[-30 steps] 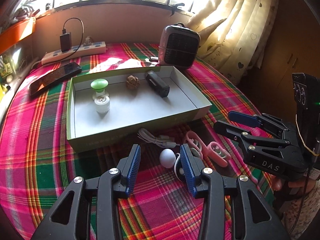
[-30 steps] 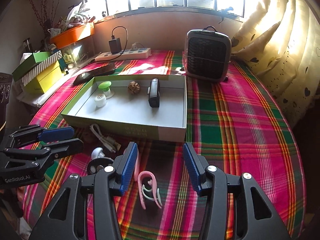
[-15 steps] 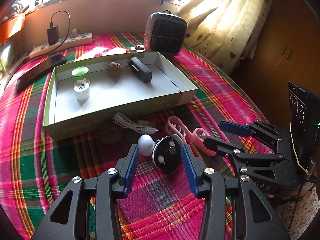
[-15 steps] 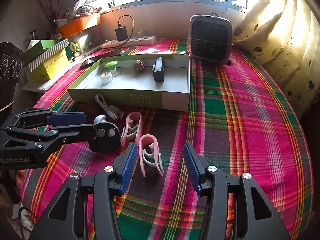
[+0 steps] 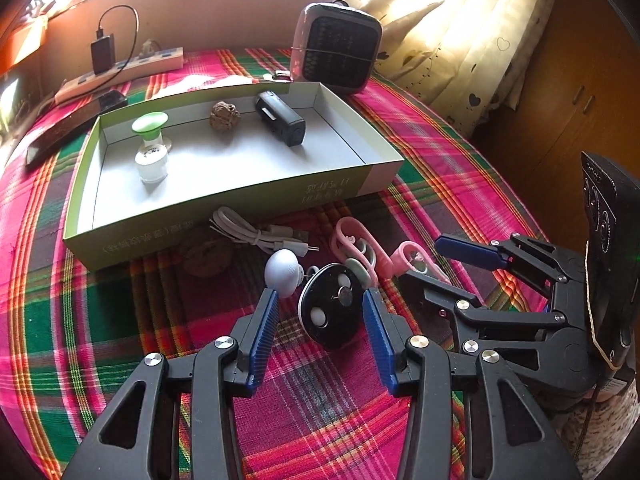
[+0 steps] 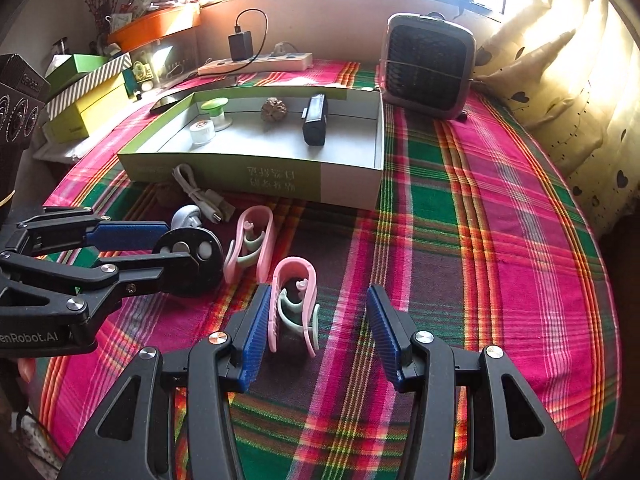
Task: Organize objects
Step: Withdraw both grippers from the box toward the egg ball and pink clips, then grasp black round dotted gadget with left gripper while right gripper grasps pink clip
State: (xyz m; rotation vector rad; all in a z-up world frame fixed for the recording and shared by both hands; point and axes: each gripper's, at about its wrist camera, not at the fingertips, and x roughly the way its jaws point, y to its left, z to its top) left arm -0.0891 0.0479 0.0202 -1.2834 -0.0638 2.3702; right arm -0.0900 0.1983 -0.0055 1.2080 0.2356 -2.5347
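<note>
Both grippers poised over loose items in front of the box; nothing held.

Left wrist view: the left gripper (image 5: 318, 306) stands moderately wide, its jaws flanking the black round disc (image 5: 330, 306) at frame centre, untouched; the green box (image 5: 224, 204) lies above it, printing unreadable.
Right wrist view: the right gripper (image 6: 316, 324) is open, the pink clip (image 6: 294, 304) upright between its jaws against the left pad, long axis running away from the camera. "enRobot.AI" reads at lower left.
</note>
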